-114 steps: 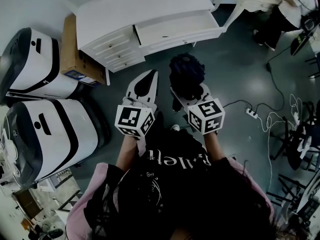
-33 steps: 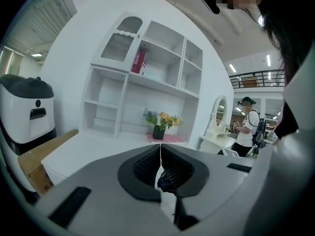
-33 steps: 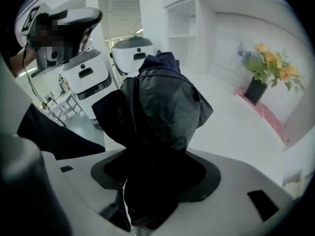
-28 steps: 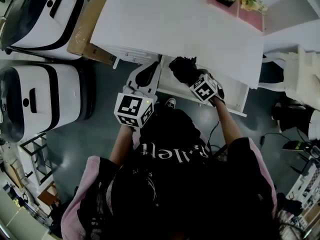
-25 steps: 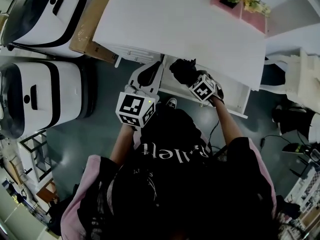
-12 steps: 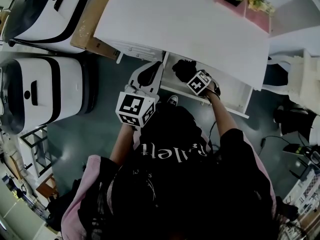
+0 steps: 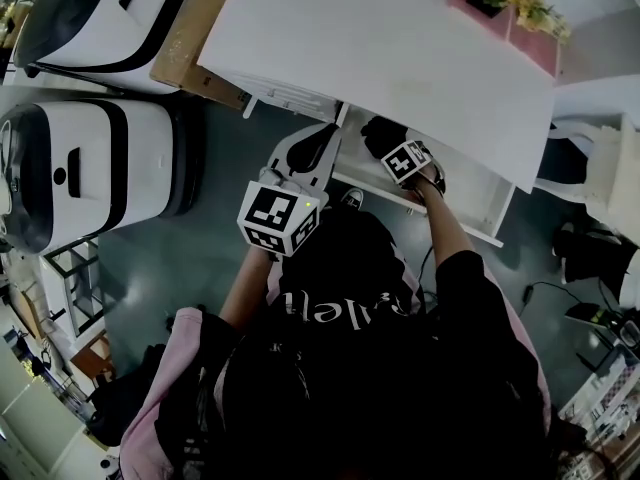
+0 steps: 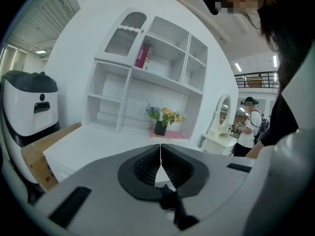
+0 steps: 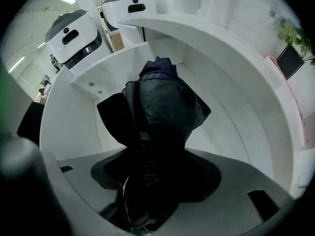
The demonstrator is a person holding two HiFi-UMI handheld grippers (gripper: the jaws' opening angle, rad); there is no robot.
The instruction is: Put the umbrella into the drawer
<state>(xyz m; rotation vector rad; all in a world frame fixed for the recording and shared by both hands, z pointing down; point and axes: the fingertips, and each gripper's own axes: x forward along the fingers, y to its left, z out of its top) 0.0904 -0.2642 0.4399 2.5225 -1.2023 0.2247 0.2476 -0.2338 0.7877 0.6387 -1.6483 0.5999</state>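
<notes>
Umbrella (image 9: pixel 160 112) in right gripper (image 9: pixel 157 181)

Buried between the jaws, bottom of the right gripper view: lower end of the umbrella (image 9: pixel 158 113). Tucked under the desktop (image 7: pixel 400 48), upper right of head view: far part of the drawer (image 7: pixel 468 182). Too small to read: red book (image 8: pixel 142 58).

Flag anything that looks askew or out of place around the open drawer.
Only the umbrella stands out: its black canopy is loose and rumpled, not wrapped tight, and it bulges from the jaws of the right gripper inside the drawer. Nothing looks spilled or broken. The left gripper is shut and empty.
</notes>
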